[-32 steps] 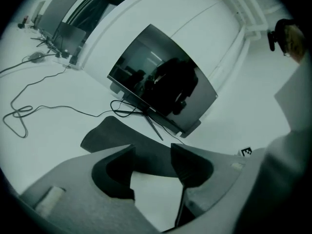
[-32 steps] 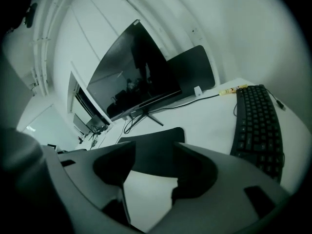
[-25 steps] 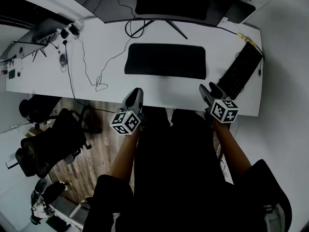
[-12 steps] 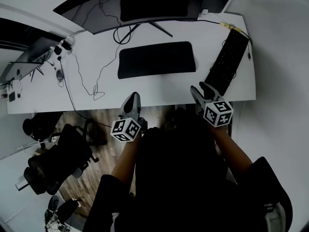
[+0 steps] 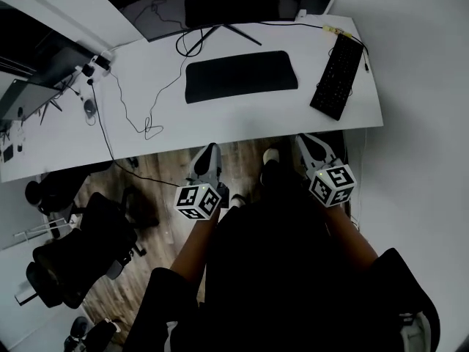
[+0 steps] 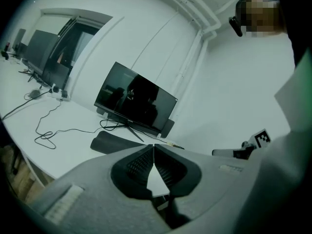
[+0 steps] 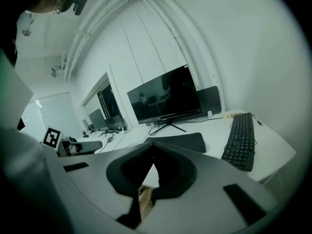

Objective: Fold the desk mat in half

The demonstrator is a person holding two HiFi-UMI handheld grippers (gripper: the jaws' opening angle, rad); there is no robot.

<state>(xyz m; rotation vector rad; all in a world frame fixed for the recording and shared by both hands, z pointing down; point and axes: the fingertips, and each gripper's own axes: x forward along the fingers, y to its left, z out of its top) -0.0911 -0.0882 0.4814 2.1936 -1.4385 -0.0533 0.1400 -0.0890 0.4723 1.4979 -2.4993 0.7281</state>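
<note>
Two tools in play, both held off the surface's (image 5: pixel 242 127) near edge. Left tool (image 5: pixel 209 154), at the mat's 7 o'clock, is clenched on nothing. One dark desk mat (image 5: pixel 240 75) lies mid-surface, one monitor (image 5: pixel 212 6) at its 12 o'clock. Right tool (image 5: pixel 305 143), at the mat's 5 o'clock, clenched too, empty. One keyboard (image 5: pixel 337 77) at the mat's 3 o'clock, apart from it.

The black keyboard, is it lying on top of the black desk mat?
No, the black keyboard lies on the white desk, right of the flat black desk mat, with a gap between them.
</note>
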